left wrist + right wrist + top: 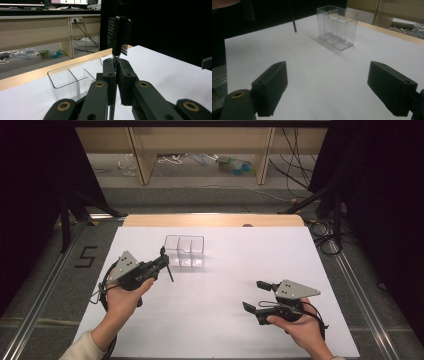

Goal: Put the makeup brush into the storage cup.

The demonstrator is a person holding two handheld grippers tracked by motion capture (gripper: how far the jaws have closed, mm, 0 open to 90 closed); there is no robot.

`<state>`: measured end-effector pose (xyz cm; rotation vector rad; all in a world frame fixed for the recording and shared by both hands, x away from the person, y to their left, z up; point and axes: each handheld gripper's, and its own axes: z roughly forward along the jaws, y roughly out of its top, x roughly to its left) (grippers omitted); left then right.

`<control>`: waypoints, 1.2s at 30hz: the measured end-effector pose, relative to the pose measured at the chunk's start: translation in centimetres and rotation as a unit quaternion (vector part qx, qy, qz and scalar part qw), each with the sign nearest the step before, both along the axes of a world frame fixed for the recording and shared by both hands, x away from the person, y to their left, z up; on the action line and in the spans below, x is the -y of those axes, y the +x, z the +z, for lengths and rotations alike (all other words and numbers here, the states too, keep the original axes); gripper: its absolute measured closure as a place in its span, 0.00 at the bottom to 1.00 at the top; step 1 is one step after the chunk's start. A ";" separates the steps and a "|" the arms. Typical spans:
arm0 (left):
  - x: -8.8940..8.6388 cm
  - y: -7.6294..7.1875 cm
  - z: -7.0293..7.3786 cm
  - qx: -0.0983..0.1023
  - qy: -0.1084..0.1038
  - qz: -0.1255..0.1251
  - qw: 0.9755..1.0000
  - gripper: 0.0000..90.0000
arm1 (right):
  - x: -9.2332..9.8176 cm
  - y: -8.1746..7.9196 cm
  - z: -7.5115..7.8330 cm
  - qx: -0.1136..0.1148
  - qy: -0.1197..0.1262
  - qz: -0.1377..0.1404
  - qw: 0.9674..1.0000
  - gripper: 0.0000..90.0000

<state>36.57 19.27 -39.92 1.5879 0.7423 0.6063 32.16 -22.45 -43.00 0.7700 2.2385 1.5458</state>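
We note left gripper [116,65] clamped on thin black comb [119,33], lower handle hidden behind jaws; clear plastic divided box [72,78] just beyond. Right gripper [327,82] wide open, holding nothing.

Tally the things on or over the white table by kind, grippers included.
Grippers: 2, the left gripper and the right gripper
Black comb: 1
Clear plastic organiser: 1
Total: 4
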 end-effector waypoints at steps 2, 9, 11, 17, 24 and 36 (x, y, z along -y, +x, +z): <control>0.0 0.0 0.0 0.000 0.001 0.000 1.000 0.94 | 0.1 -0.1 0.1 -0.005 -0.011 -0.003 1.000 0.19; -0.1 0.1 0.1 0.002 -0.001 0.002 1.000 0.94 | 0.1 -0.1 0.1 -0.005 -0.011 -0.002 1.000 0.19; -0.1 0.1 0.1 0.003 -0.001 0.003 1.000 0.95 | -0.1 0.0 -0.1 0.001 0.008 0.004 1.000 0.19; -0.2 0.2 0.2 0.004 0.001 0.006 1.000 0.94 | -0.1 0.0 0.0 -0.001 0.001 0.004 1.000 0.19; -0.2 0.3 0.3 0.004 0.000 0.010 1.000 0.94 | -0.1 0.0 0.0 -0.002 -0.002 0.004 1.000 0.19; 0.0 1.0 0.4 0.005 0.002 0.014 1.000 0.94 | -0.1 0.0 -0.1 -0.001 -0.002 0.003 1.000 0.19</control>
